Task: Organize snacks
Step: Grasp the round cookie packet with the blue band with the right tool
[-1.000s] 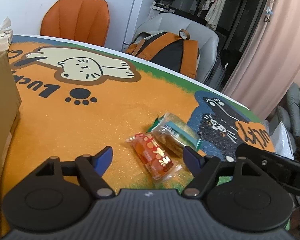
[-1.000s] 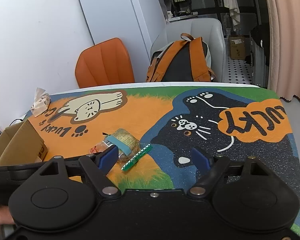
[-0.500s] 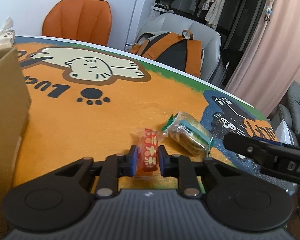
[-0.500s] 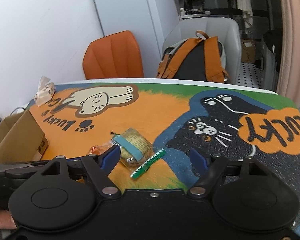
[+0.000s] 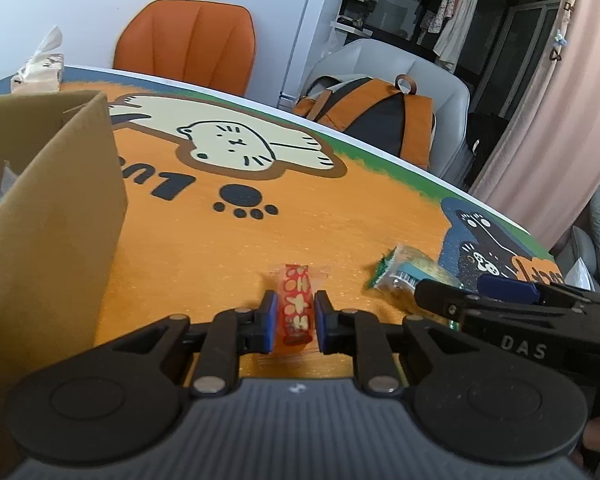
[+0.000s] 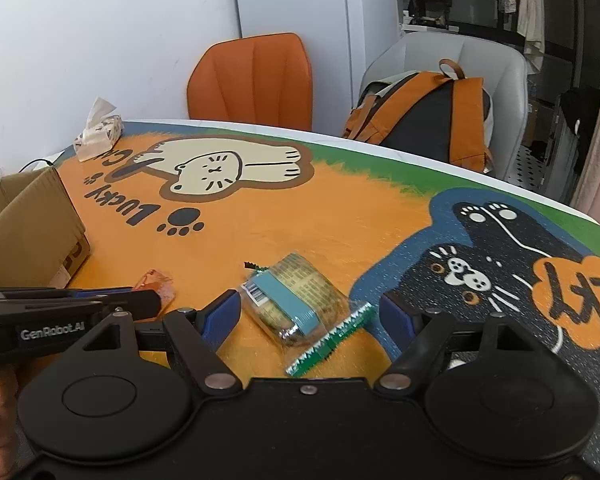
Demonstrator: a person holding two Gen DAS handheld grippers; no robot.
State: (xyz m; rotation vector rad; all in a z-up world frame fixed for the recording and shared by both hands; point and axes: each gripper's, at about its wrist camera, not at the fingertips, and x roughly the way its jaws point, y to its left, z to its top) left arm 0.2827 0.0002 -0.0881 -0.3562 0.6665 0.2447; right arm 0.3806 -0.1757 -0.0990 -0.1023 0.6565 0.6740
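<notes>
We saw the red flower-print snack packet (image 5: 297, 307) pinched between the blue pads (image 5: 269, 322) of the left gripper (image 5: 294, 323), jaws closed on it, packet standing on edge and running forward along the fingers, its far end poking out past the tips over the orange part of the cat-print table mat (image 5: 228, 248). We could not tell if it was lifted or touching the mat. From the right wrist view we saw only its crinkled clear end (image 6: 156, 282) beyond the left gripper's finger.

The clear-wrapped cake with a teal band (image 6: 296, 300) lay flat on the mat, just right of the red packet, inside the gap of the right gripper (image 6: 306, 314). That gripper's jaws stood wide open, pads not touching the wrapper; its green serrated seal (image 6: 330, 338) lay nearer the right pad.

An open cardboard box (image 5: 48, 216) stood to the left of the left gripper, something foil-like inside. A tissue pack (image 6: 98, 132) sat at the far left edge. Behind the table we saw an orange chair (image 6: 256, 80) and a backpack (image 6: 428, 120) on a grey chair.
</notes>
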